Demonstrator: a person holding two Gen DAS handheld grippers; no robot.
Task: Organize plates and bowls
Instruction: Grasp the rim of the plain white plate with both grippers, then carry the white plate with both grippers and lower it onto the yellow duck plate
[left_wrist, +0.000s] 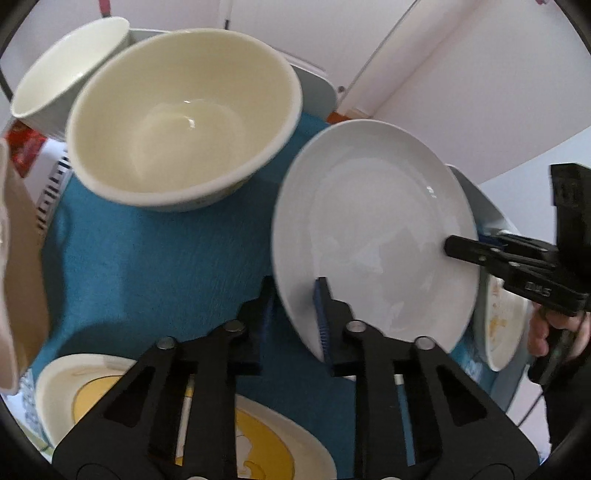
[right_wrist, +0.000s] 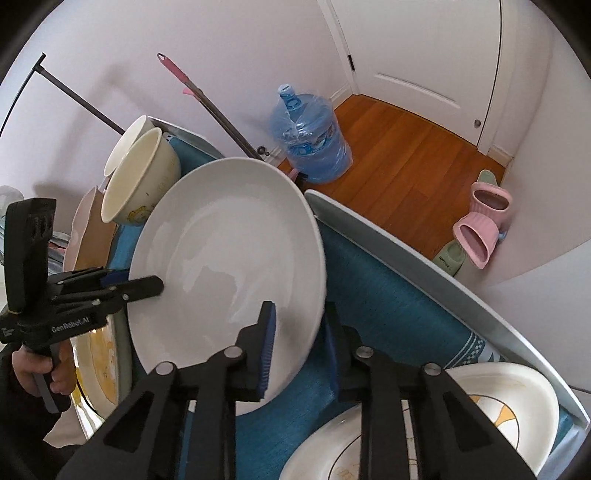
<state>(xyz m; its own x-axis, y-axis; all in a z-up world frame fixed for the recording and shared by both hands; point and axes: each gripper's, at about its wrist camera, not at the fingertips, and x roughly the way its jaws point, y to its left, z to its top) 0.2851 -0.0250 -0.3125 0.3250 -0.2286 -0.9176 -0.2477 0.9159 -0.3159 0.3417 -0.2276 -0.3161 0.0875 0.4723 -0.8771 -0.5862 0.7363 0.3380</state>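
Two grippers, the left gripper (left_wrist: 295, 295) and the right gripper (right_wrist: 299, 332), each pinch the rim of one plain, shiny white plate (left_wrist: 373, 236) with their jaws, holding it tilted above the blue cloth (left_wrist: 155, 266) near the bench's middle.

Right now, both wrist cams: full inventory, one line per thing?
white plate: 1, plain white, tilted over the blue mat, rim clamped on two sides
cream bowl: 1, cream, far end of the mat
white bowl: 1, white, behind the cream bowl
yellow-print dishes: at least 3, white with yellow, near edges of the mat
blue mat: 1, blue, on the table
water jug: 1, blue, on the wood floor by the wall
slippers: pink and green, on the floor near the door
left gripper: shut on the plate's rim
right gripper: shut on the opposite rim
hand: on the left gripper's handle
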